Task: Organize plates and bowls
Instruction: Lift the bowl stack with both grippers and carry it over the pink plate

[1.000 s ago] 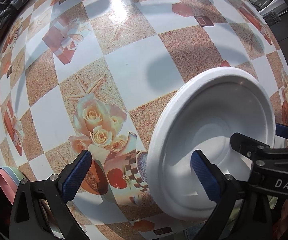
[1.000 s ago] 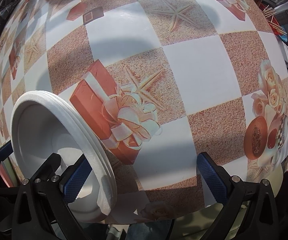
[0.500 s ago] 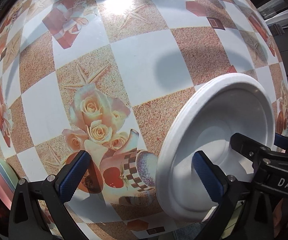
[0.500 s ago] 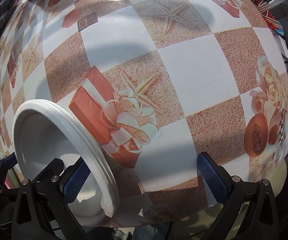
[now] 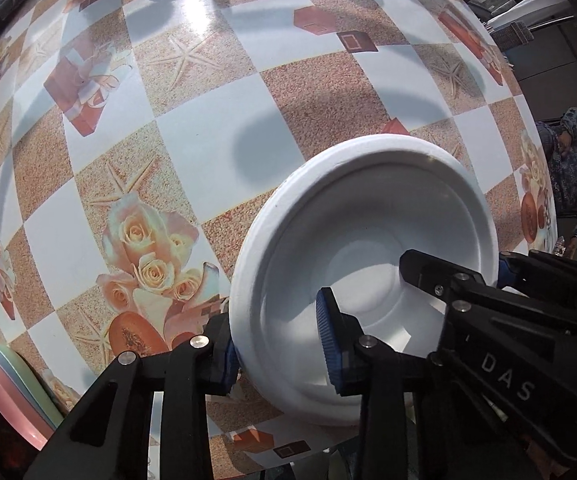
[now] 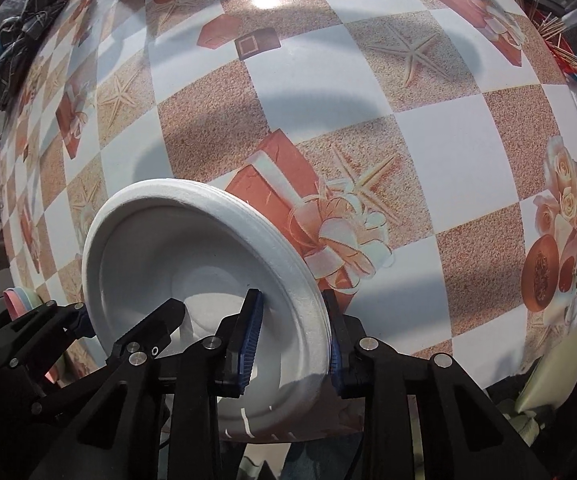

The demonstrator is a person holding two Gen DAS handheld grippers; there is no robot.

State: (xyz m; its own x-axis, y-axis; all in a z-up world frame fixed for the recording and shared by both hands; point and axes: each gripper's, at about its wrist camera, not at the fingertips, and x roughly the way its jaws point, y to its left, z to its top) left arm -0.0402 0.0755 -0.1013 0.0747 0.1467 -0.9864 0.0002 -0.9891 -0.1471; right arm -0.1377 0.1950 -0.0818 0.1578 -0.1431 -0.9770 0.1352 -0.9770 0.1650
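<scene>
I held a stack of round white foam plates (image 5: 368, 256) with both of my grippers at once. In the left wrist view the stack filled the lower right of the frame. My left gripper (image 5: 280, 336) was closed on its near left rim, with one blue pad outside the rim and one inside the dish. In that same view my right gripper (image 5: 500, 276) reached in from the right edge and pinched the far side of the rim.

In the right wrist view the foam plates (image 6: 160, 264) sat in the lower left of the frame. My right gripper (image 6: 292, 332) was clamped on the thick rim there, a pad on each side. My left gripper (image 6: 84, 320) held the other side of the rim, at the left edge.

Behind the plates was the table (image 5: 216, 128), covered with a checked cloth of roses, starfish and gift boxes. Some pink and green plastic plates (image 5: 8, 380) peeked in at the lower left corner of the left view.
</scene>
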